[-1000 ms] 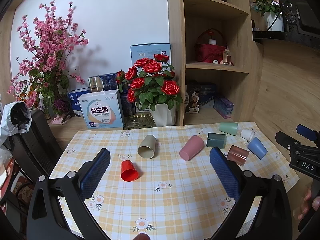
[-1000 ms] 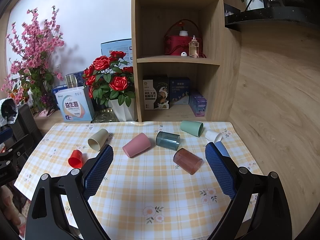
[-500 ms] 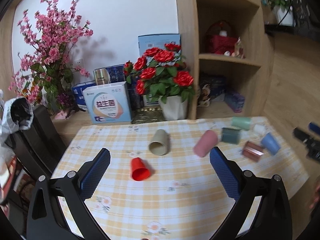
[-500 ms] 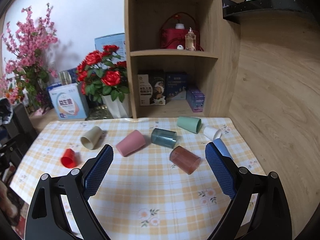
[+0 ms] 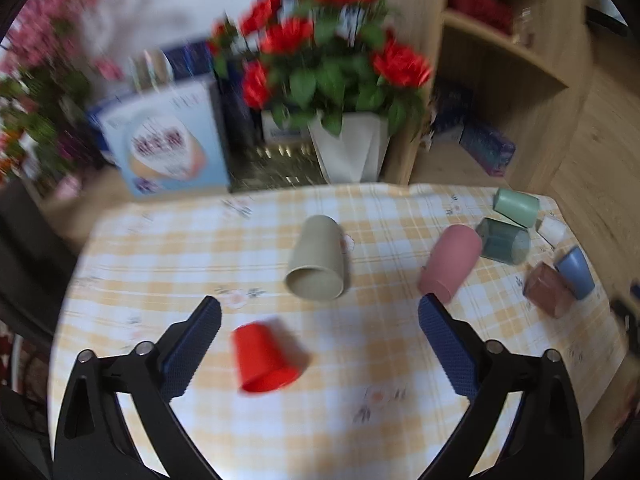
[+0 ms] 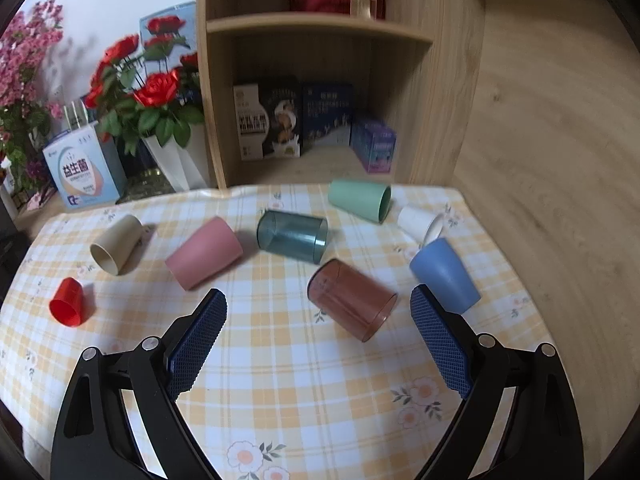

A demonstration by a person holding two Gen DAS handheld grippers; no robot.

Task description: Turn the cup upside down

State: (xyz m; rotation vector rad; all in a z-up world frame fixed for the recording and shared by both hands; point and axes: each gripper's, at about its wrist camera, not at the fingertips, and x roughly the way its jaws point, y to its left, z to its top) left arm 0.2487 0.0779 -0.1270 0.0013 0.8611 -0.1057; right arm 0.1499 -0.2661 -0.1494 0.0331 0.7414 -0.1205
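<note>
Several cups lie on their sides on a yellow checked tablecloth (image 6: 304, 380). In the left wrist view a red cup (image 5: 264, 358) lies just ahead of my open, empty left gripper (image 5: 319, 312), with a beige cup (image 5: 318, 264) and a pink cup (image 5: 450, 266) beyond. In the right wrist view a brown clear cup (image 6: 352, 304) lies between the fingers of my open, empty right gripper (image 6: 319, 300). A blue cup (image 6: 444, 274), white cup (image 6: 420, 224), green cup (image 6: 360, 200), teal clear cup (image 6: 292, 234), pink cup (image 6: 204, 252), beige cup (image 6: 114, 244) and red cup (image 6: 70, 302) lie around.
A white vase of red roses (image 5: 348, 152) and a blue-white box (image 5: 168, 144) stand behind the table. A wooden shelf unit (image 6: 320, 92) with boxes rises at the back. A wooden wall (image 6: 552, 140) borders the table's right edge.
Both grippers have moved forward and down toward the table. The left view is now blurred and closer to the red cup. The right gripper has closed in on the brown cup.
</note>
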